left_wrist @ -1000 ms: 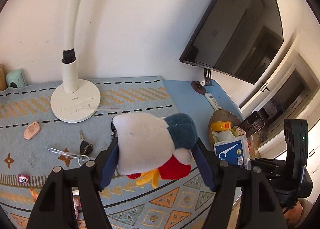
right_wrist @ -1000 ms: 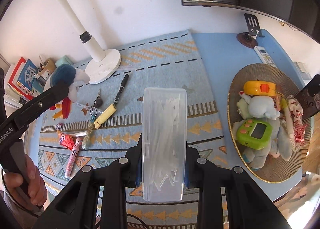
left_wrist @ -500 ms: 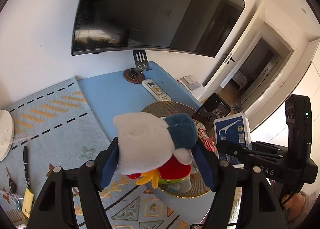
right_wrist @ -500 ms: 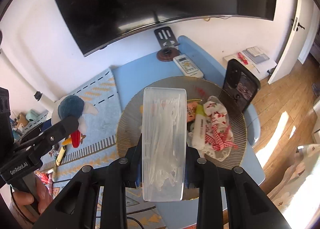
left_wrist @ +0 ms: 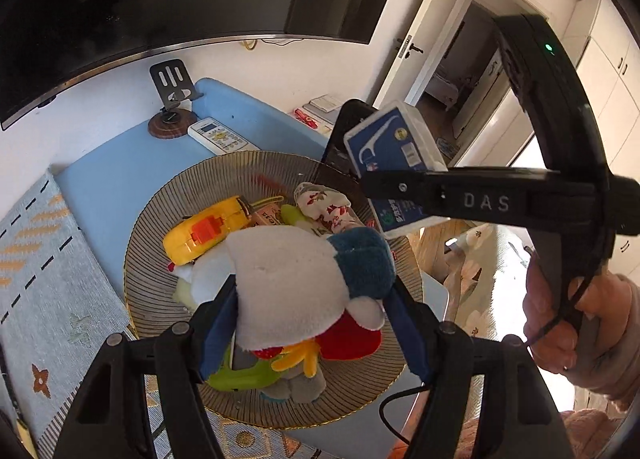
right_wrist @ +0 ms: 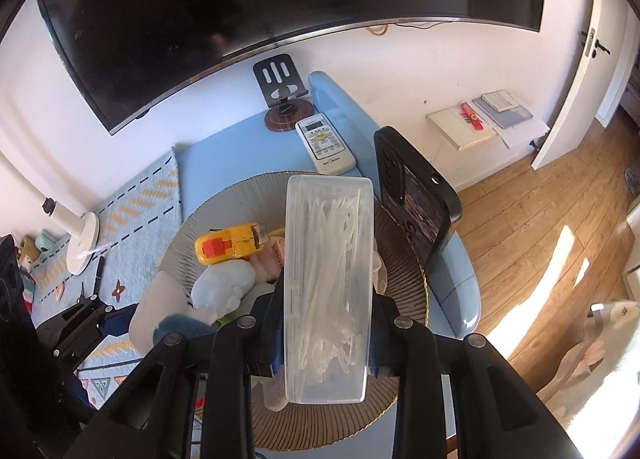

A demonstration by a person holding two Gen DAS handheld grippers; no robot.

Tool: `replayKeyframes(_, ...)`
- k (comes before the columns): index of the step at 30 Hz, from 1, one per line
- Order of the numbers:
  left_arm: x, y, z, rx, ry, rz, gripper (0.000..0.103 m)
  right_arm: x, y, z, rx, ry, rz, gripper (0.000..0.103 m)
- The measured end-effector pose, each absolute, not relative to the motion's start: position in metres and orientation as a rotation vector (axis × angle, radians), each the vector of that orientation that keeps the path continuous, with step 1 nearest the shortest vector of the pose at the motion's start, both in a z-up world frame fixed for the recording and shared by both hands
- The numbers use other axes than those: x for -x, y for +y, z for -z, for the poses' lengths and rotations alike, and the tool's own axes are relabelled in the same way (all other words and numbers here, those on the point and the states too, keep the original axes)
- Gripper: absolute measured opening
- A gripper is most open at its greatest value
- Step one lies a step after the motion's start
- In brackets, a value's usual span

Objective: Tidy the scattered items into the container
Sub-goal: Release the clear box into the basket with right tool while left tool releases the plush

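Observation:
My left gripper (left_wrist: pixel 308 323) is shut on a plush toy (left_wrist: pixel 296 283) with a white body, blue head and red and yellow parts, held over the round ribbed basket (left_wrist: pixel 152 259). My right gripper (right_wrist: pixel 326 323) is shut on a clear plastic floss-pick box (right_wrist: pixel 328 279), also above the basket (right_wrist: pixel 240 195); the left wrist view shows this box's blue label (left_wrist: pixel 394 151). Inside the basket lie a yellow toy (left_wrist: pixel 208 227), a pale blue plush (right_wrist: pixel 224 285), a green gadget (left_wrist: pixel 240 377) and a red-patterned cloth (left_wrist: pixel 324 205).
A remote control (right_wrist: pixel 325 143) and a phone stand (right_wrist: pixel 282 99) sit on the blue table behind the basket. A dark phone (right_wrist: pixel 416 195) stands at the basket's right rim. The patterned mat (left_wrist: pixel 36 259) with a lamp base (right_wrist: pixel 82 243) lies left. A hand (left_wrist: pixel 560 319) holds the right gripper.
Both grippers have swung right from the mat to above the basket, carrying the plush toy and the floss-pick box. The lamp and the scattered items have slid out of the left wrist view.

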State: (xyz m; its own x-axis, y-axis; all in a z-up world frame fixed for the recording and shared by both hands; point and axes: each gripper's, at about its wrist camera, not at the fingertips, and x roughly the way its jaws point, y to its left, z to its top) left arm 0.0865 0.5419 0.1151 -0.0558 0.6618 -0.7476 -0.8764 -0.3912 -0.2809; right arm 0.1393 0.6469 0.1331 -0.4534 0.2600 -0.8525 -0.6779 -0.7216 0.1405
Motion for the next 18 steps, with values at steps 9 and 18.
replayKeyframes(9, -0.120, 0.554, -0.097, 0.951, 0.451, -1.746, 0.069, -0.110, 0.646, -0.118, 1.276, 0.483, -2.248, 0.030)
replayKeyframes(18, -0.129, 0.552, -0.086, 0.918, 0.530, -1.785, 0.071, -0.086, 0.641, -0.100, 1.345, 0.445, -2.261, 0.030)
